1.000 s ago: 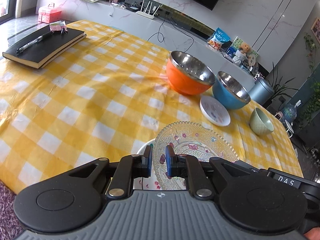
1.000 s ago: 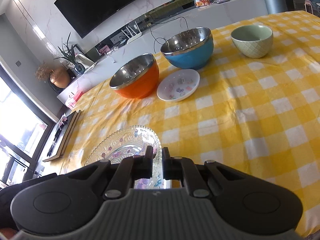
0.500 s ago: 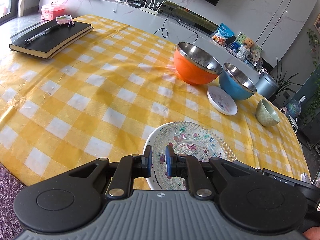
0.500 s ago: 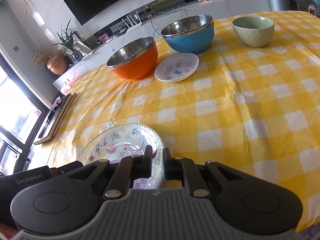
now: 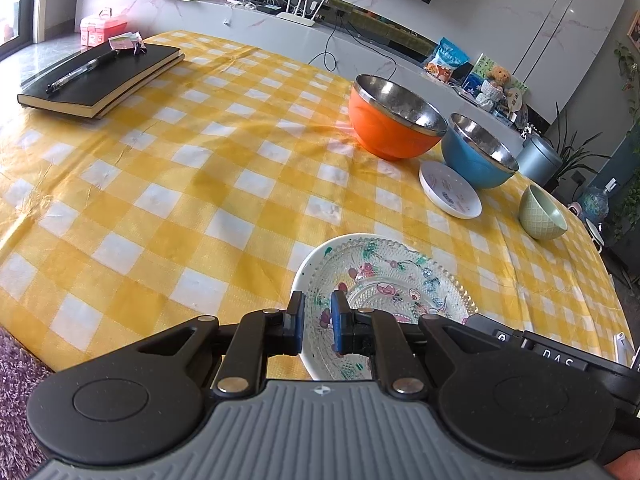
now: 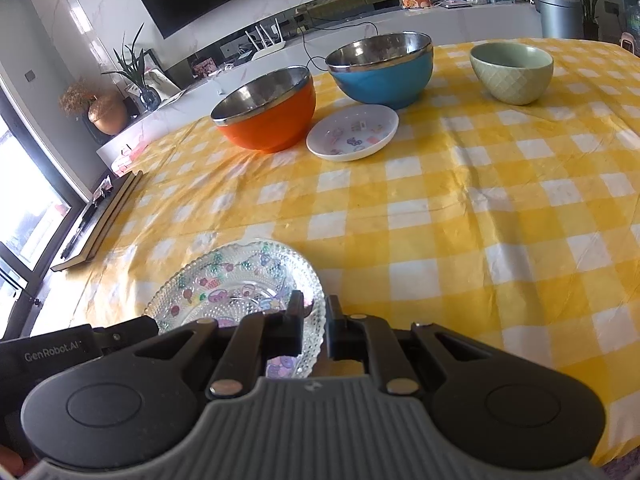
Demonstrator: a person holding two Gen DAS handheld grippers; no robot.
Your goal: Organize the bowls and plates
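Note:
A clear glass plate (image 5: 400, 280) lies stacked on a white flowered plate (image 5: 308, 280) near the table's front edge. My left gripper (image 5: 318, 322) is shut on the white plate's near rim. My right gripper (image 6: 314, 326) is shut on the glass plate's (image 6: 240, 284) right rim. An orange steel bowl (image 5: 392, 124), a blue steel bowl (image 5: 476, 156), a small white saucer (image 5: 450, 194) and a green ceramic bowl (image 5: 542, 214) stand at the far right. They show in the right wrist view too: orange bowl (image 6: 268, 114), blue bowl (image 6: 382, 70), saucer (image 6: 354, 132), green bowl (image 6: 512, 74).
A yellow checked tablecloth (image 5: 200, 184) covers the table. A black notebook with a pen (image 5: 100, 76) lies at the far left corner. A grey bin (image 5: 540, 158) and a low white shelf with a router and snack bags stand beyond the table.
Both grippers have drawn back and up a little with the stacked plates still held; the bowls look farther away. The jaws have not changed.

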